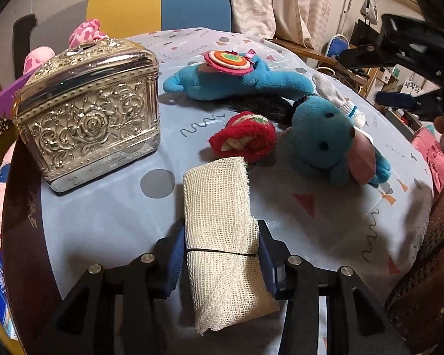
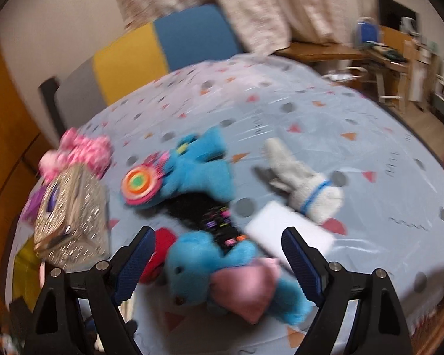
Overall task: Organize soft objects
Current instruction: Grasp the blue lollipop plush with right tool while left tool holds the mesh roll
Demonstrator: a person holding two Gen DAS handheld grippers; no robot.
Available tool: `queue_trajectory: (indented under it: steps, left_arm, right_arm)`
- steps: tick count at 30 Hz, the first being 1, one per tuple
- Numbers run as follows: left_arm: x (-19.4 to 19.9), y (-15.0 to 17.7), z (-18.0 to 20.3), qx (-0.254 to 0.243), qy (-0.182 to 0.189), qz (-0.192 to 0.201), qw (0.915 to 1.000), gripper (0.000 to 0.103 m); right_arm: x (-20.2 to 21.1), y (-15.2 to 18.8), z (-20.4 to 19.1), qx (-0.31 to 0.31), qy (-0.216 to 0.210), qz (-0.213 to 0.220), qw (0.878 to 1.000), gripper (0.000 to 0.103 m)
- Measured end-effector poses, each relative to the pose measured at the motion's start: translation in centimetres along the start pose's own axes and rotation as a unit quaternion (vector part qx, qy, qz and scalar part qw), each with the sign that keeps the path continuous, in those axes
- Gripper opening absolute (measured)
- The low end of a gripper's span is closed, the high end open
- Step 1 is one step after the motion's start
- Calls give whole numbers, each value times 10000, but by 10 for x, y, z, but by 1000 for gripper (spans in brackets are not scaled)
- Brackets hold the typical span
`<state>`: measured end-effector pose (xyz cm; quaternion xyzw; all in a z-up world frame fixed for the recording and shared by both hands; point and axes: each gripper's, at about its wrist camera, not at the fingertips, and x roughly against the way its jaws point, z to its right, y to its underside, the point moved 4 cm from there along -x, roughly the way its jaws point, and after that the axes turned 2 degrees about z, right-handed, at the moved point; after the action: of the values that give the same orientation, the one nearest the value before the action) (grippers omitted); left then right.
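- Jaws first, from the left wrist view: your left gripper is clamped on the gauze roll, both blue pads pressed into its sides, the roll sticking out toward the table's middle.
- Ahead of it on the tablecloth stands the silver box, lid on; pink plush shows behind it.
- Loose in the middle you still have the long blue toy with its round felt disc, the red knit piece, the blue bear and a white sock behind the bear. A dark furry thing lies between the two blue toys.
- Your right gripper shows at the far right, above the table edge.
- Right wrist view, blurred: your right gripper stands wide apart and holds nothing. The blue bear lies on the cloth between and just under the fingers, but the pads are clear of it.
- Beyond the bear: the blue toy, the sock, a white flat piece, the box at left.
- Progress, as I judge it: early. One item is in hand, nothing looks sorted into any group yet, and at least five soft items are still scattered. Where the gauze should go is not evident.
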<state>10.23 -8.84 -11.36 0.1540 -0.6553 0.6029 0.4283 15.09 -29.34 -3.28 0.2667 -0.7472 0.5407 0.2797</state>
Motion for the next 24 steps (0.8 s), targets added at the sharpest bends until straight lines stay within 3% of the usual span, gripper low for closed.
queue_trajectory:
  steps: [2,5,7,10,14,21,23,24]
  left_arm:
    - [3,2,-3,49,59,1,10000,45]
    - [5,4,-5,91,109,17,9999,45]
    - [6,4,-6,111,133,17,9998,45]
    - [8,5,-8,139,179,30,9997,45]
    - [9,6,-12,208,237,39,9995,45]
    - [9,6,-15,252,275,56,9993,47]
    - [10,5,-15,273,289,61,9992,47]
    - [10,6,-16,277,294,64,9992,47]
  right_arm:
    - [-10,-6,-19,578,-112,-200,9981,89]
    - [-19,-18,-45,1665,68,-240,9857,89]
    - [-30,-24,-59,2349,198,-378,9711,89]
    - [-53,-27,-70,3371,541,-613,9379,88]
    - [-80,-31,-76,4178,806,-799,9014,88]
    - [-140,-46,-83,4212,624,-1272,8958,86]
    - [-155,-46,-84,4137,573,-1446,8970,68]
    - [-159,-47,-85,4038,474,-1489,9014,65]
